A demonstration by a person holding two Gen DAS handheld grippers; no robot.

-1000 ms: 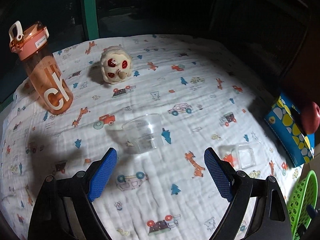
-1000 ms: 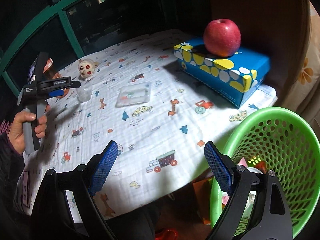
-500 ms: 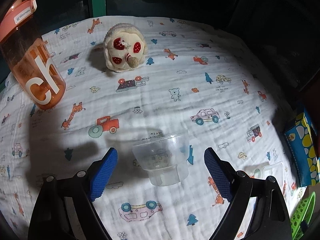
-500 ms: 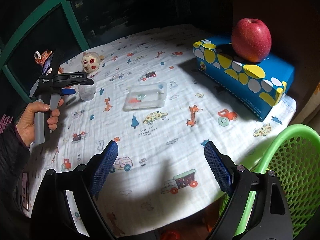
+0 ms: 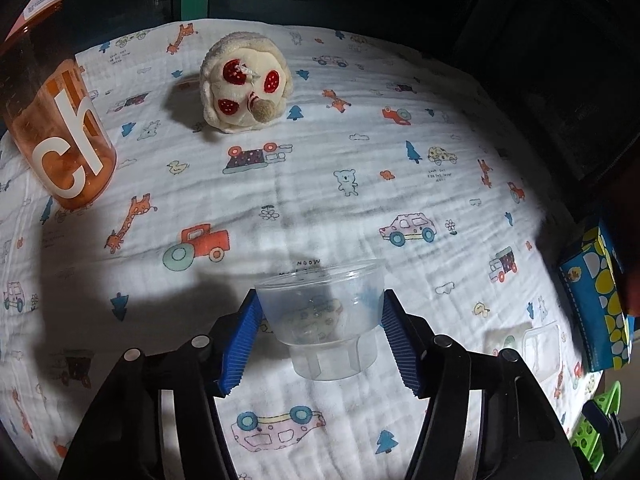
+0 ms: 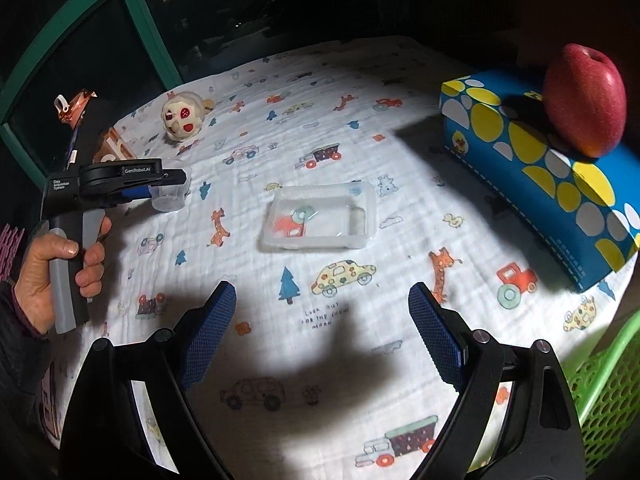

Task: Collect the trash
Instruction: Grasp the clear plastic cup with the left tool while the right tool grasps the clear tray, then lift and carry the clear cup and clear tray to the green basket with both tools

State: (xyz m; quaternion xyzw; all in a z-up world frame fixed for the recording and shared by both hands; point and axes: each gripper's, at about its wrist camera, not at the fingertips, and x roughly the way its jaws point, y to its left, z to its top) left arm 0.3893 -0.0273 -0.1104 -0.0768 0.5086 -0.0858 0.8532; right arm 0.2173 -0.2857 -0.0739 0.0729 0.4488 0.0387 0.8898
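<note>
Both blue pads of the left gripper (image 5: 318,320) press the clear cup (image 5: 323,320) mid-cloth, right gripper (image 6: 320,336) gaping wide and empty short of the plastic tray (image 6: 320,222), green basket (image 6: 600,384) off the printed tablecloth's (image 6: 400,152) right edge.

A hard light from near the cameras lit the tablecloth (image 6: 360,128) brightly at its middle; its edges fell dark; gripper-shaped shadows were sharp; fisheye bending curved the borders; windows stayed black.
</note>
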